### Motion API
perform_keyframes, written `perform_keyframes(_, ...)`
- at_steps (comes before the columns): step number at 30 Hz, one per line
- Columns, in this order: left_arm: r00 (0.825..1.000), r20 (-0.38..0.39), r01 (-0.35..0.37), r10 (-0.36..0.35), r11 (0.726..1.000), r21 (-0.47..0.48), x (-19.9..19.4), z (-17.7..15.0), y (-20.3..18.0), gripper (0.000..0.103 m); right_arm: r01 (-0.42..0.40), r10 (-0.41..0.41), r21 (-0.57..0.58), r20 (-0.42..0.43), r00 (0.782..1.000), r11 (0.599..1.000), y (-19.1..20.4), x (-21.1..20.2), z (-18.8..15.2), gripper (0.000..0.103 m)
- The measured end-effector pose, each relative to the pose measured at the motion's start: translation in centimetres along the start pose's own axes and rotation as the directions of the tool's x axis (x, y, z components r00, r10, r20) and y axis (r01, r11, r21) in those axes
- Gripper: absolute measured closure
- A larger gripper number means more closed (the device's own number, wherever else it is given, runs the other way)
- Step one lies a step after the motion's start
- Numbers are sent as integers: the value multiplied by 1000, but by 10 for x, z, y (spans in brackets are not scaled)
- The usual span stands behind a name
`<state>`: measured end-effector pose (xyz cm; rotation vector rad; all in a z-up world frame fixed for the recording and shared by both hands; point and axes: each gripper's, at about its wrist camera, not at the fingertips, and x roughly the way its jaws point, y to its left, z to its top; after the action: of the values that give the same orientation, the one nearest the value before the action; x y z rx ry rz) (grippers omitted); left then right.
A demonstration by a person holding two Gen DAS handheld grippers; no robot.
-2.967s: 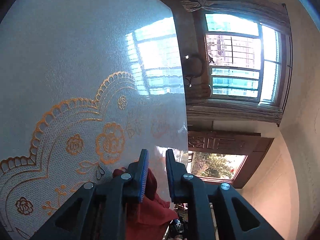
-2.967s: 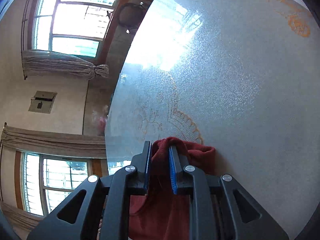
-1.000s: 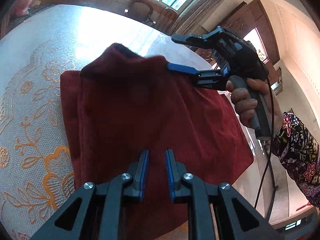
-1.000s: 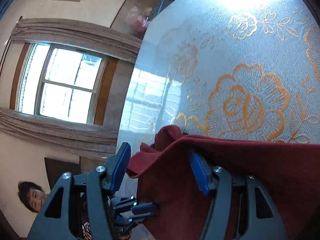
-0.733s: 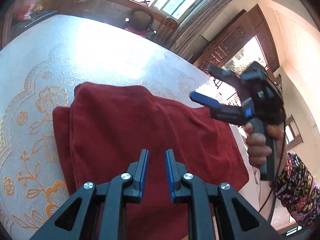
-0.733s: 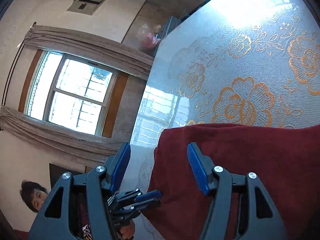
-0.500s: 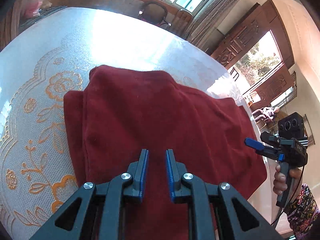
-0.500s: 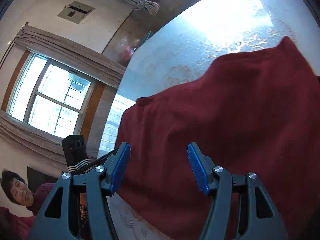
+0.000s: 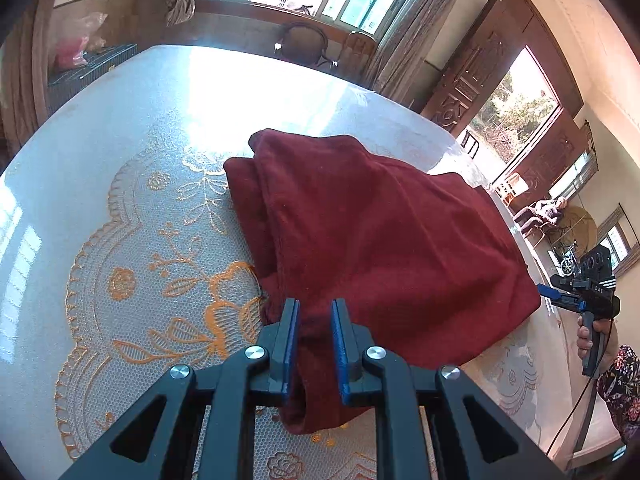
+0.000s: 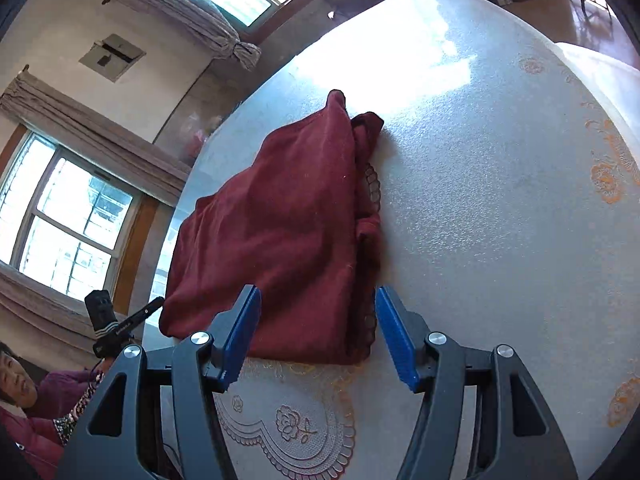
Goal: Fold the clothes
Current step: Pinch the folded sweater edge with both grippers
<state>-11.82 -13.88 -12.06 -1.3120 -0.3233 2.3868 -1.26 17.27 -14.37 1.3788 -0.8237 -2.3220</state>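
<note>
Garment: dark red fleece garment (image 9: 384, 240), folded over on itself into a rough rectangle, lying on the desk (image 9: 120, 168) under a white lace cloth with orange flower pattern; layered edges stacked along one side, one corner poking up at the far end.
Left hand-held gripper (image 9: 314, 340): blue pads narrowed onto a bunched near corner of the garment, cloth pinched between them and hanging in a small loop below; grip holding.
Right hand-held gripper (image 10: 318, 332): jaws standing wide, nothing between the pads; hovering off the near edge of the garment, clear of the cloth. Seen small at the far right of the left wrist view (image 9: 580, 300), held by a hand (image 9: 592, 336) with a flowered sleeve, well apart from the garment.
Change just noted: a second ago right gripper at the top layer with a raised peak of cloth; now released and drawn back off the desk edge, top layer lying flat.
Difference from earliest frames: then both grippers clamped on bunched cloth held up over bare desk; now garment laid down and doubled.
Bearing on task: one fold judged complete; left-hand corner not yet let go; loose far corner and uneven side edges likely to need straightening before a further fold.
</note>
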Motion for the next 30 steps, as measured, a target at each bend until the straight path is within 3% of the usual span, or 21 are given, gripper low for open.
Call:
perform_keyframes(1,1000,-18,-5,6,1000,10,0,-4,0,88,27,-28,-21,-23,999,999,2,6,-2,43)
perform_keyframes(3,998,-65,-11,13,1000,26,2,-11,-1,88,50,-53,-51,-61,997,997,3,16,-8,74)
perform_keyframes(6,992,-117,-39,50,995,97,3,-24,-8,88,79,-86,-79,-87,992,994,1,19,-16,78)
perform_keyframes(11,991,-126,40,-34,998,44,-7,-32,6,88,16,-21,-61,-79,997,998,-2,10,-21,76)
perform_keyframes(16,992,-125,-5,15,997,79,-7,-27,7,87,3,-9,-68,-78,997,998,0,8,-24,71)
perform_keyframes(22,1000,-16,9,-9,1000,18,-34,-37,26,87,-15,8,-86,-75,997,996,8,4,-25,59)
perform_keyframes(27,994,-108,32,-28,999,39,-18,-43,32,86,2,-12,-97,-99,995,995,10,10,-25,59)
perform_keyframes(30,992,-119,38,-34,999,30,-6,-35,29,86,11,-22,-98,-111,994,995,11,14,-25,60)
